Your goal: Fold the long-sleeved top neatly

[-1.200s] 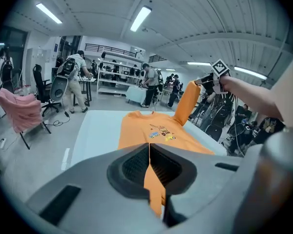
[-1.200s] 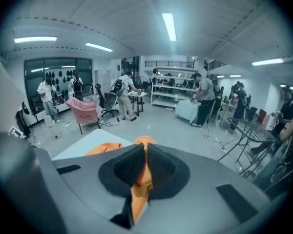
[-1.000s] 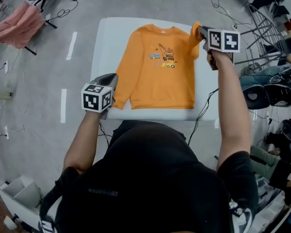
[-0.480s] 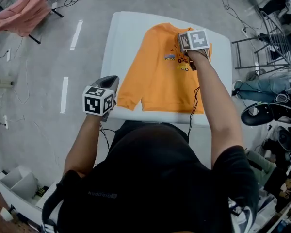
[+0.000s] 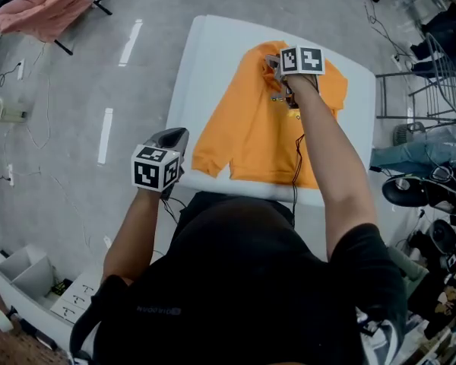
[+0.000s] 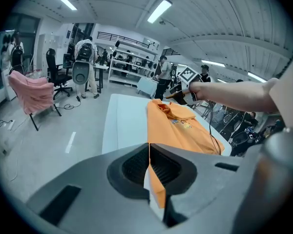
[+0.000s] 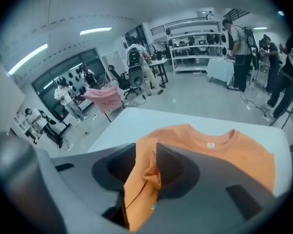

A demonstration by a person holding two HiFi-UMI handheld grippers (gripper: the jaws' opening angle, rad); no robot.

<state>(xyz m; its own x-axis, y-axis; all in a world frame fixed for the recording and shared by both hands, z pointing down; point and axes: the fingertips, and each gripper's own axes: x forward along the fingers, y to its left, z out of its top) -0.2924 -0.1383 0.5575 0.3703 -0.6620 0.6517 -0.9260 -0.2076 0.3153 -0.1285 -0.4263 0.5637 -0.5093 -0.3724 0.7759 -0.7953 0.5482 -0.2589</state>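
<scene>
An orange long-sleeved top [image 5: 251, 139] lies face up on the white table [image 5: 213, 59], collar at the far end [image 7: 210, 141]. My right gripper [image 5: 277, 73] is low over the chest print with the right sleeve [image 7: 142, 179] drawn across the body. Its jaws are opening, and the bunched sleeve still sits loosely between them. My left gripper [image 5: 182, 134] hovers at the table's near left edge, beside the left sleeve cuff [image 5: 201, 163]. It is shut with nothing gripped; the orange sleeve [image 6: 156, 189] shows through the slit under its jaws.
A black cable [image 5: 296, 166] trails from my right hand over the top's right half. A pink garment [image 5: 45, 6] hangs on a stand at the far left. Metal racks and chairs [image 5: 433, 74] crowd the right side; white bins [image 5: 23, 280] sit near left.
My right gripper came down and leftward from the raised right sleeve, carrying it over the chest, and its jaws have parted. The left gripper drifted slightly and stayed shut.
</scene>
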